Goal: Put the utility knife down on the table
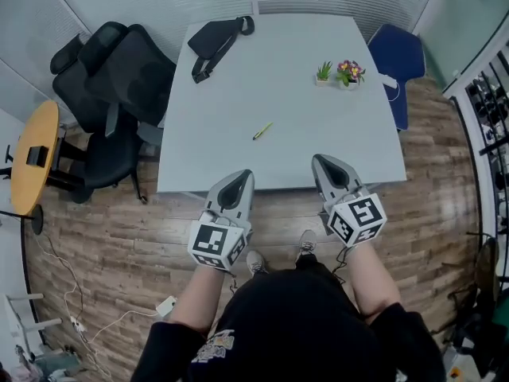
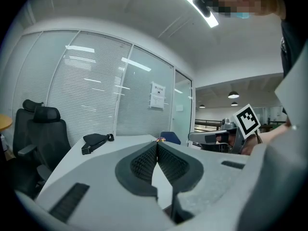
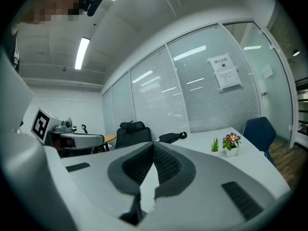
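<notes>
**Slim yellow utility knife (image 1: 262,131) flat on pale grey rectangular surface (image 1: 223,94)**

Lying near the middle, touching nothing, well apart from both tools. At the near edge: left tool (image 1: 241,175) and right tool (image 1: 322,159), each clenched, jaws together, grasping nothing. Farther back: black strap bag (image 1: 215,42) and small potted plants (image 1: 338,73).

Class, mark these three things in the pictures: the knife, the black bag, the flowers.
Knife (image 1: 262,131): head view, middle of its body.
Bag (image 1: 213,38): head view, its main pouch.
Flowers (image 3: 231,138): right gripper view, the pink blooms.
</notes>
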`<move>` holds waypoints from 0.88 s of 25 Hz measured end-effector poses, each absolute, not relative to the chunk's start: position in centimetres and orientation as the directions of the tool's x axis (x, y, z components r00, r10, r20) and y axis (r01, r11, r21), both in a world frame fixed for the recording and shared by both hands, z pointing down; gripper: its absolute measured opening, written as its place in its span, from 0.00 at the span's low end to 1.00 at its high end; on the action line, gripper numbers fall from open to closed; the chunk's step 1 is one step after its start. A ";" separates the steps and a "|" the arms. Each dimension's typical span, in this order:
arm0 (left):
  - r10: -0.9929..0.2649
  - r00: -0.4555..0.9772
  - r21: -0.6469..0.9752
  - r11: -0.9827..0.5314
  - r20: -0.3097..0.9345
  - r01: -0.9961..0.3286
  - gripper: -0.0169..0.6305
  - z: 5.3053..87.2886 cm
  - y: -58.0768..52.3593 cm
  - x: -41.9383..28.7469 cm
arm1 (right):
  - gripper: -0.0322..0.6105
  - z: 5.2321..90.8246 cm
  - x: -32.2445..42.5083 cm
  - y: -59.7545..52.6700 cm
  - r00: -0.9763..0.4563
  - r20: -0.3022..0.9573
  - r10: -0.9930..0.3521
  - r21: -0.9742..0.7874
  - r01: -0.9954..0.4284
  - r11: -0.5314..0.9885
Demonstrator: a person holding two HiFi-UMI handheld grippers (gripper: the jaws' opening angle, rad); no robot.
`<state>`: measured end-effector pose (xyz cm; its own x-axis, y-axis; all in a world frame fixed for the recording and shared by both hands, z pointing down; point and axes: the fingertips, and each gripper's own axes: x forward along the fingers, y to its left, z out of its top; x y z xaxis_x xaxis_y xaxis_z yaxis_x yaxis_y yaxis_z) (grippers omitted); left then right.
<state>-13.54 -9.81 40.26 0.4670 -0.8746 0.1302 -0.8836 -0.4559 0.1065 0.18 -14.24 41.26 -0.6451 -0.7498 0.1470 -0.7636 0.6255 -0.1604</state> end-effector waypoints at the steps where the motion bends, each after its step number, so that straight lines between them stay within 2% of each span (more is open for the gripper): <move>1: -0.867 0.481 0.110 -0.470 0.127 -0.876 0.04 40.3 -9.6 -13.6 | 0.05 41.2 0.2 -13.8 -0.631 0.150 -0.761 -0.158 -0.775 0.612; 13: -0.805 0.583 0.136 -0.570 0.108 -0.811 0.04 40.8 -7.0 -15.5 | 0.05 41.3 -0.6 -9.2 -0.518 0.160 -0.840 -0.133 -0.855 0.502; 22: -0.790 0.606 0.133 -0.593 0.099 -0.794 0.04 40.8 -5.3 -15.9 | 0.05 41.5 -0.7 -7.2 -0.487 0.158 -0.859 -0.128 -0.872 0.472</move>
